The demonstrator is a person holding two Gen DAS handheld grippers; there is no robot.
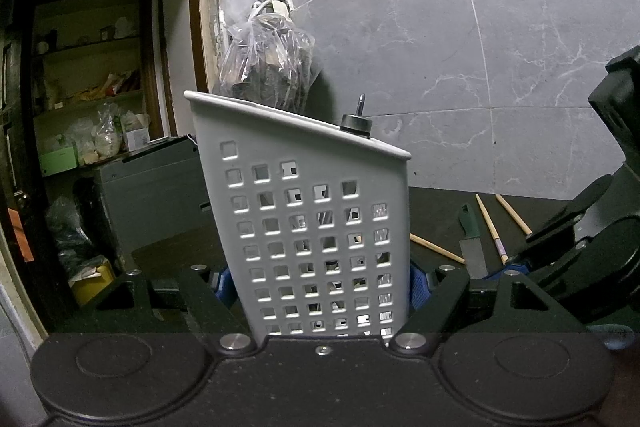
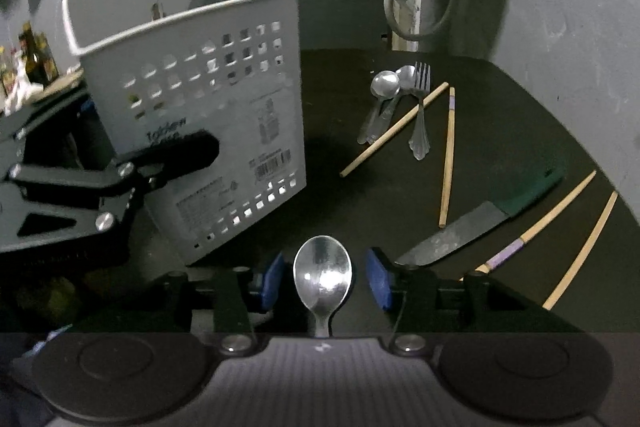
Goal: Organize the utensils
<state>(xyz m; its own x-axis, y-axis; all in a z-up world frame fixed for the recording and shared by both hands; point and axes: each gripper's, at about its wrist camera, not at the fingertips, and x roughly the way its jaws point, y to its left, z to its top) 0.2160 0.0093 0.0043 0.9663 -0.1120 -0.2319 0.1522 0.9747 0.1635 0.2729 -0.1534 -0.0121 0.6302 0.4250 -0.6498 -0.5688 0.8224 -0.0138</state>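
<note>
A white perforated utensil holder (image 1: 320, 227) stands tilted on the dark table, with my left gripper (image 1: 322, 283) shut on it, blue pads pressed on both sides. In the right wrist view the holder (image 2: 192, 75) is at the left, one left finger (image 2: 188, 151) across its labelled face. My right gripper (image 2: 325, 279) is open; a steel spoon (image 2: 322, 269) lies between its blue pads (image 2: 378, 279), bowl forward, with a gap on each side. Two spoons (image 2: 385, 85), a fork (image 2: 420, 107), a green-handled knife (image 2: 476, 231) and several chopsticks (image 2: 447, 155) lie on the table.
A metal-capped tool (image 1: 356, 123) sticks out of the holder's far corner. A plastic bag (image 1: 264, 59) hangs on the grey tiled wall behind. The table's (image 2: 360, 187) rounded edge runs along the right. Shelves and boxes (image 1: 92, 131) fill the doorway at the left.
</note>
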